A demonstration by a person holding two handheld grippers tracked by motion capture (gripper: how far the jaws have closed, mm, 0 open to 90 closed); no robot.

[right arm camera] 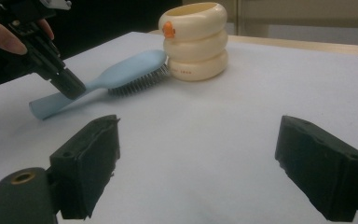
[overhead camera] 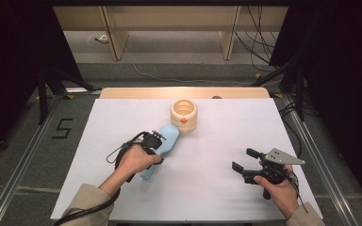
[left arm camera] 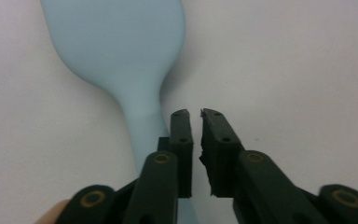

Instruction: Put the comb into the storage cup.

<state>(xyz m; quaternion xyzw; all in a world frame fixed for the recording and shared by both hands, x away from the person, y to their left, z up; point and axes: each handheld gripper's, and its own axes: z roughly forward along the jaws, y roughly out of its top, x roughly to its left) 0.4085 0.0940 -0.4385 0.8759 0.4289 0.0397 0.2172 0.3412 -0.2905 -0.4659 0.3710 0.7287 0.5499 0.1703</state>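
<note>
A light blue hairbrush (overhead camera: 166, 137) lies on the white table, its head (right arm camera: 133, 67) against a cream ringed cup (overhead camera: 184, 114) that carries an orange mark. My left gripper (overhead camera: 156, 141) points down at the brush's handle (left arm camera: 142, 123). Its jaws stand a narrow slit apart with nothing between them, and the handle runs under the left jaw. In the right gripper view the left gripper's tips (right arm camera: 72, 87) rest at the handle. My right gripper (overhead camera: 244, 159) hovers at the front right with its jaws wide open and empty (right arm camera: 205, 163).
The white sheet (overhead camera: 217, 141) covers the table, with a wooden strip (overhead camera: 184, 92) along the far edge. Dark stands and cables stand on the floor at both sides. A "5" (overhead camera: 62, 128) is marked on the floor at the left.
</note>
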